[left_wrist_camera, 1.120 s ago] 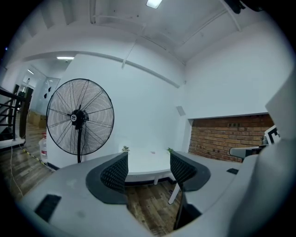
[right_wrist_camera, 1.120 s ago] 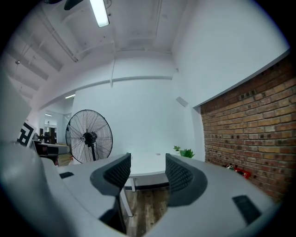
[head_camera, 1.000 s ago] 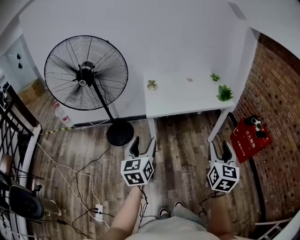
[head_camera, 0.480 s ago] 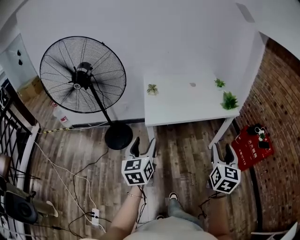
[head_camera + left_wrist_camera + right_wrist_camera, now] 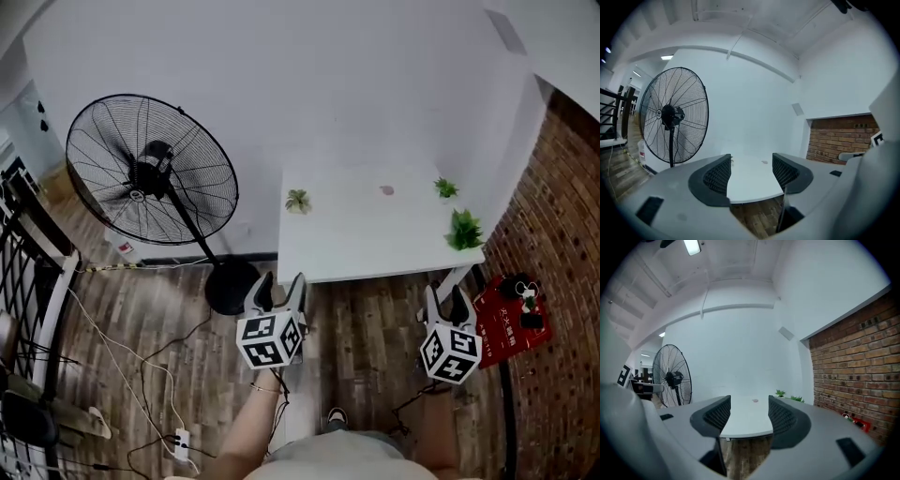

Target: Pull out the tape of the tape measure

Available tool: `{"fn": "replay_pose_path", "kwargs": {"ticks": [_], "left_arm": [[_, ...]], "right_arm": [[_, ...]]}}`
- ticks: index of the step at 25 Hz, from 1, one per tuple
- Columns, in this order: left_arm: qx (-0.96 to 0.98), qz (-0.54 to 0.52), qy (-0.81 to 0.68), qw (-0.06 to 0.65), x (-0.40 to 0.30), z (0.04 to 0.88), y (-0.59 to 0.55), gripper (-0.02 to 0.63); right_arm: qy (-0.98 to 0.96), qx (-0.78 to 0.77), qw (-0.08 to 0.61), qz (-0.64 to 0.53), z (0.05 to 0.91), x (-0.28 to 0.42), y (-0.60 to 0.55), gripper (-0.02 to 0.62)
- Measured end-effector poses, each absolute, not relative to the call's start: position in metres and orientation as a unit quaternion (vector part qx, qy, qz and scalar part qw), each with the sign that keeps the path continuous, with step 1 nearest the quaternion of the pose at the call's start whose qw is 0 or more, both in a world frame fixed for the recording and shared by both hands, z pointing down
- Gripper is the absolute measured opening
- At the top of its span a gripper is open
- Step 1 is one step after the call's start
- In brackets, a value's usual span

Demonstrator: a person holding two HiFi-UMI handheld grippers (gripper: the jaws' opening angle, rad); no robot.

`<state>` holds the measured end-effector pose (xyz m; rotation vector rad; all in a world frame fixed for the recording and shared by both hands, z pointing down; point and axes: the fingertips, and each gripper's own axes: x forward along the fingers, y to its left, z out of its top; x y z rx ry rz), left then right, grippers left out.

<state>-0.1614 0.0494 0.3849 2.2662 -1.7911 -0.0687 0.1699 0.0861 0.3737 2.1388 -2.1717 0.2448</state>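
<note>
A small pinkish round thing (image 5: 387, 189) lies on the far part of the white table (image 5: 366, 239); it is too small to tell whether it is the tape measure. It also shows between the jaws as a speck (image 5: 764, 162) in the left gripper view and as a speck (image 5: 755, 400) in the right gripper view. My left gripper (image 5: 277, 289) hovers open over the floor at the table's near left corner, with nothing in it. My right gripper (image 5: 444, 302) is open and empty just short of the near right corner. Both point at the table.
Three small green plants (image 5: 299, 200) (image 5: 444, 187) (image 5: 466, 228) stand on the table. A big pedestal fan (image 5: 150, 169) stands left of it. A red box (image 5: 511, 319) lies by the brick wall on the right. Cables and a power strip (image 5: 178, 439) run over the wooden floor.
The person has stepped forward, so the table has come nearer and both grippers now sit close to its front edge. Both stay open and empty.
</note>
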Motion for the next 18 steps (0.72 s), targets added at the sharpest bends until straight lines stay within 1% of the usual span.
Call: {"fn": "replay_pose_path", "kwargs": {"ticks": [8,18], "left_arm": [[0.767,-0.018,-0.629,0.128,-0.147,0.386,-0.002,0.264],[0.773,-0.004,-0.618,0.142,-0.125,0.402,-0.049,0.264]], "right_arm": [[-0.715,0.692,0.036,0.092,0.379,0.193,0.022,0.252],[-0.711,0.693,0.042,0.108,0.396,0.205,-0.016,0.259]]}}
